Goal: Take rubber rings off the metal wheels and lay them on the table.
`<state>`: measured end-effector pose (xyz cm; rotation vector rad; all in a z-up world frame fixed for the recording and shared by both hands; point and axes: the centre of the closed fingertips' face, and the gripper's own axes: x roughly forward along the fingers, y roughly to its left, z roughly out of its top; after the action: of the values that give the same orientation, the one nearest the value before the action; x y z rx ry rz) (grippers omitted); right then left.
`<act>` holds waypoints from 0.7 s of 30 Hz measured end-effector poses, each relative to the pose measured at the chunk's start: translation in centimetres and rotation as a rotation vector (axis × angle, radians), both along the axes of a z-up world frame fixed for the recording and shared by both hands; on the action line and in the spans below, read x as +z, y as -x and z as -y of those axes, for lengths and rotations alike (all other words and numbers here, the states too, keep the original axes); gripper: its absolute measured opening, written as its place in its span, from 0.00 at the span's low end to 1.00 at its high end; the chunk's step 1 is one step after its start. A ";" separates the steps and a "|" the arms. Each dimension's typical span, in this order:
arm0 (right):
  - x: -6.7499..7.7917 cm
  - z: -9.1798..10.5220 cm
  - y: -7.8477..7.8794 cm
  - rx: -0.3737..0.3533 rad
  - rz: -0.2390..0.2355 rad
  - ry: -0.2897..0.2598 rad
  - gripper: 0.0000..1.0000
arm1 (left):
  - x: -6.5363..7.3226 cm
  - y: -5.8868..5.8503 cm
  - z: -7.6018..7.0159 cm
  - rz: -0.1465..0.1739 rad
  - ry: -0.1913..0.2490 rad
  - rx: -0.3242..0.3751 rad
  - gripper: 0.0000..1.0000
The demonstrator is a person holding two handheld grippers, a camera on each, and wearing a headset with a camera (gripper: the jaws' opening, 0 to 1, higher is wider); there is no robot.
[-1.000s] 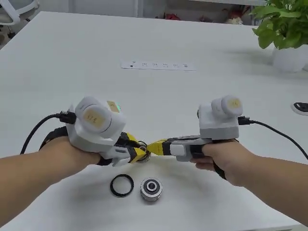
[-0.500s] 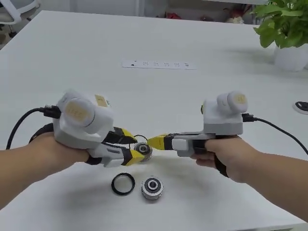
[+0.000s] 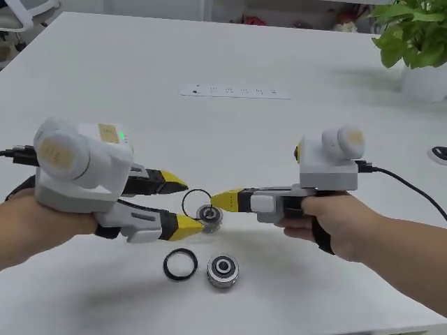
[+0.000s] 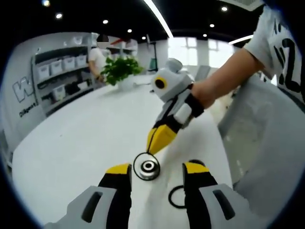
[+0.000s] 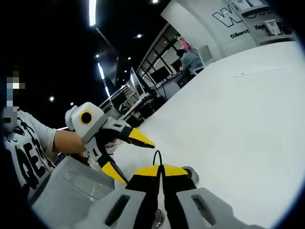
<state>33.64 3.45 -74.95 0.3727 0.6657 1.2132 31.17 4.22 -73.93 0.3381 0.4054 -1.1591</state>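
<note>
The left gripper (image 3: 181, 204) comes in from the left side of the white tabletop (image 3: 126, 91), not far from the near edge. Its jaws are spread wide w/ nothing clamped, and its lower yellow tip sits just beside a metal wheel (image 3: 209, 216). The right gripper (image 3: 223, 200) reaches in from the right, jaws pressed together on a thin black rubber ring (image 3: 184, 202). The ring stands up as a loop beside & slightly above the wheel, between the left gripper's two tips. In the left gripper view the wheel shows betw. that gripper's open jaws w/ the ring looped round it, and the right gripper's yellow tip meets the top of the loop. In the right gripper view the loop rises from the closed tips and the wheel sits just beside them. Can't tell whether the ring is fully clear of the wheel, nor whether the wheel rests on the tabletop or hangs. Closer to the near edge, approx. mid-width, a second ring (image 3: 166, 266) lies flat. Just right of it, close but not touching, a second wheel (image 3: 222, 271) lies hub up w/ no ring on it. A white power strip (image 3: 234, 91) lies toward the far edge, roughly parallel to it. A potted plant (image 3: 412, 35) stands at the far right corner. A dark item (image 3: 438, 154) is cut off at the right edge; can't ID it.
</note>
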 end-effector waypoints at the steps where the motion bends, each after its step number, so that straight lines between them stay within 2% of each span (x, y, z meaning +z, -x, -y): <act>1: 0.1 -0.1 0.1 0.003 -0.001 -0.002 0.00 | 0.2 0.2 -0.1 0.003 0.005 -0.003 0.45; 10: 0.1 -1.0 1.8 0.069 -0.028 -0.013 0.00 | 0.7 1.5 -1.4 -0.011 0.039 0.016 0.53; 17: -0.8 -1.4 3.4 0.133 -0.061 0.005 0.00 | 0.8 2.5 -2.4 -0.023 0.062 0.034 0.58; 21: -1.1 -1.7 4.3 0.161 -0.077 0.015 0.00 | 0.6 3.0 -3.1 -0.023 0.059 0.042 0.60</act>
<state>29.39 5.18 -76.08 0.3597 0.7823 1.3508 28.15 7.34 -73.34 0.2643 0.3960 -1.1329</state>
